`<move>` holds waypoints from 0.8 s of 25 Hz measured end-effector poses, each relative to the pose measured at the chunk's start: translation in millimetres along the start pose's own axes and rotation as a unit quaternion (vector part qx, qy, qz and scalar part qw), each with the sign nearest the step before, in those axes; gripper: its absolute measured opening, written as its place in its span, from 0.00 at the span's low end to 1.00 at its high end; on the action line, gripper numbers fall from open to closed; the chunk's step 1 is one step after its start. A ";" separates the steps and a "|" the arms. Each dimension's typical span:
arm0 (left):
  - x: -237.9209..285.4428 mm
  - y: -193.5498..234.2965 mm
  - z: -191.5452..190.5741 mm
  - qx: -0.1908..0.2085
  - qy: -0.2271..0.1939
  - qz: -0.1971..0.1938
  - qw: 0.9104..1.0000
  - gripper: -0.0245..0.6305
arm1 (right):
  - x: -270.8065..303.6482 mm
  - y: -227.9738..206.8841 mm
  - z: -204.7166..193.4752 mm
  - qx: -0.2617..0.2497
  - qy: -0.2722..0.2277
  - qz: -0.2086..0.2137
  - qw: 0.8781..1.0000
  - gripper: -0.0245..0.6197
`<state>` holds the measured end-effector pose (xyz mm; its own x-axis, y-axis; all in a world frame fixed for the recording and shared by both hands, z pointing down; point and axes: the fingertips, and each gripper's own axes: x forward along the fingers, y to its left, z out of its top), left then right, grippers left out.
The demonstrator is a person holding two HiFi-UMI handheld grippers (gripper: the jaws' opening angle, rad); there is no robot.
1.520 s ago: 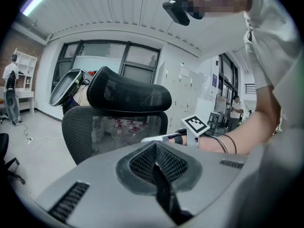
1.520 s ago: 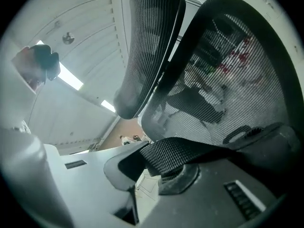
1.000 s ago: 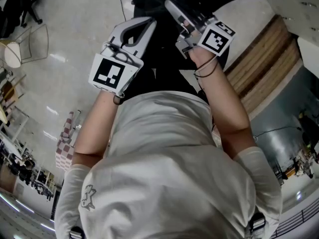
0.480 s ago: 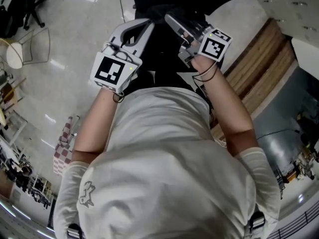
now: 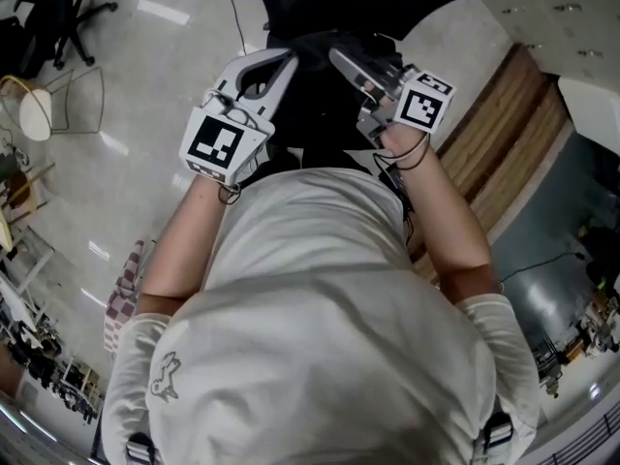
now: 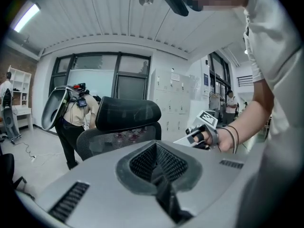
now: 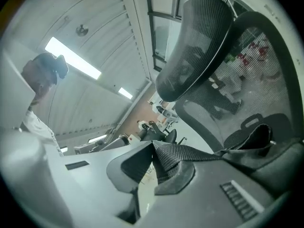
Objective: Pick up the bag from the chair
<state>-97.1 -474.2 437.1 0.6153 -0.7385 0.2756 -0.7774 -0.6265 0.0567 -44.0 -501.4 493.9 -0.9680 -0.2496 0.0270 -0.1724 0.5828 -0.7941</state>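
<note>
The black bag point(image 7: 264, 139) lies on the seat of a black mesh office chair point(image 7: 205, 42). One of the bag's woven straps point(image 7: 190, 152) runs up into my right gripper point(image 7: 154, 158), which is shut on it. From the head view, both grippers are held out in front of the person, over the dark chair and bag point(image 5: 320, 114). The right gripper point(image 5: 341, 58) is on the right and the left gripper point(image 5: 284, 61) on the left, a hand's width apart. In its own view the left gripper point(image 6: 156, 163) is shut, pads together, nothing between them. The chair's headrest point(image 6: 128, 112) rises beyond it.
Pale glossy floor lies to the left, with another black office chair point(image 5: 53, 8) and a wire-framed stool point(image 5: 44, 105) at the far left. A wooden slatted strip point(image 5: 504, 134) runs along the right. A person point(image 6: 76, 115) stands behind the chair in the room.
The two grippers have stayed close together over the chair, with the right hand drifting slightly to the right. Neither grip has changed.
</note>
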 end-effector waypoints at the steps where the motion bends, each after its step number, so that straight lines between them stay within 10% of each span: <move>1: -3.3 -1.2 1.6 0.005 0.000 -0.004 1.000 0.05 | -0.9 5.4 2.9 -0.003 -0.002 0.003 1.000 0.09; 20: -72.2 -12.8 58.3 0.058 -0.051 -0.037 0.996 0.05 | 2.6 120.7 49.9 -0.072 -0.062 0.023 0.995 0.09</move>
<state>-124.1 -427.4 360.5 0.6845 -0.7075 0.1756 -0.7132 -0.6998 -0.0394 -58.2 -470.4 367.9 -0.9468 -0.3089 -0.0903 -0.1612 0.6980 -0.6977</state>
